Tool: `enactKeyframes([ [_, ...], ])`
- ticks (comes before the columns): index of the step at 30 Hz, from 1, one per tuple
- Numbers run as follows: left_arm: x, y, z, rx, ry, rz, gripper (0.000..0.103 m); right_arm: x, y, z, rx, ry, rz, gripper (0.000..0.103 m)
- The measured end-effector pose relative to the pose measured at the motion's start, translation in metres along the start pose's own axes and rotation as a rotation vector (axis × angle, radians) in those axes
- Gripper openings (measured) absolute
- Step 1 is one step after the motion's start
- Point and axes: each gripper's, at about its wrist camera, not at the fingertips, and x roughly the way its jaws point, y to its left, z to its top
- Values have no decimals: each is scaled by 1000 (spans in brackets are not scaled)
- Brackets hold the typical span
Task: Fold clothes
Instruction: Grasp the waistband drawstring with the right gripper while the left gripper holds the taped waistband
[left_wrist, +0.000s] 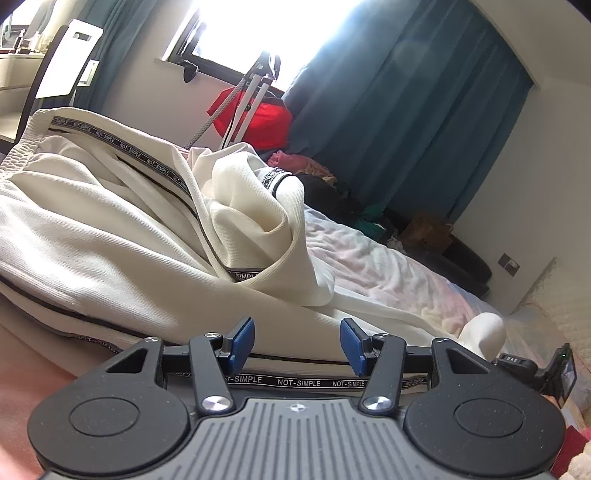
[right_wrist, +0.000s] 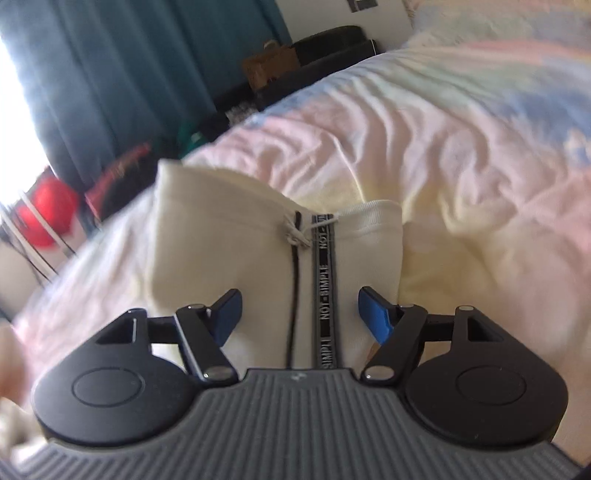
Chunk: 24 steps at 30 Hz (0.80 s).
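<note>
A cream pair of track trousers with a black "NOT-SIMPLE" tape down the side lies bunched on the bed, its elastic waistband at the upper left. My left gripper is open low over a flat stretch of this cloth, blue pads apart with nothing pinched between them. In the right wrist view, which is blurred, one trouser leg lies flat with its ribbed cuff at the far end. My right gripper is open just above that leg, straddling the tape, and its pads are clear of the cloth.
The bed has a crumpled pastel sheet. Beyond it are teal curtains, a bright window, a red bag with a white stand, a heap of dark clothes and a brown paper bag on the floor.
</note>
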Motion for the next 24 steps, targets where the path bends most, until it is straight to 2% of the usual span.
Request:
enactKeyframes([
  [1,0,1,0,-1,0,0,54,6,1,-3,-32,11,-36,69],
  [3,1,2,1,-4,-1,-1,54,12,0,-6,-54,19,-76,51],
  [4,1,2,1,-7,-1,-2,54,13,-2,-5,-50,18,-85,34],
  [6,2,4,2,-18,0,-5,54,9,-10,1,19,11,-78,15],
  [11,5,6,2,-39,10,-16,54,-19,-37,11,225,-77,-44,13],
  [14,3,4,2,-35,6,-25,54,-43,-60,8,400,-120,-47,13],
  [18,0,2,2,-30,1,-31,54,-61,-93,-22,718,-62,-114,14],
  [20,0,2,2,-30,-1,-30,54,-61,-101,-38,835,-19,-125,17],
  [22,-2,3,3,-38,-2,-26,54,-58,-104,-44,899,-47,-13,18],
  [24,-3,5,5,-55,-2,-13,54,-54,-106,-47,947,-80,112,37],
])
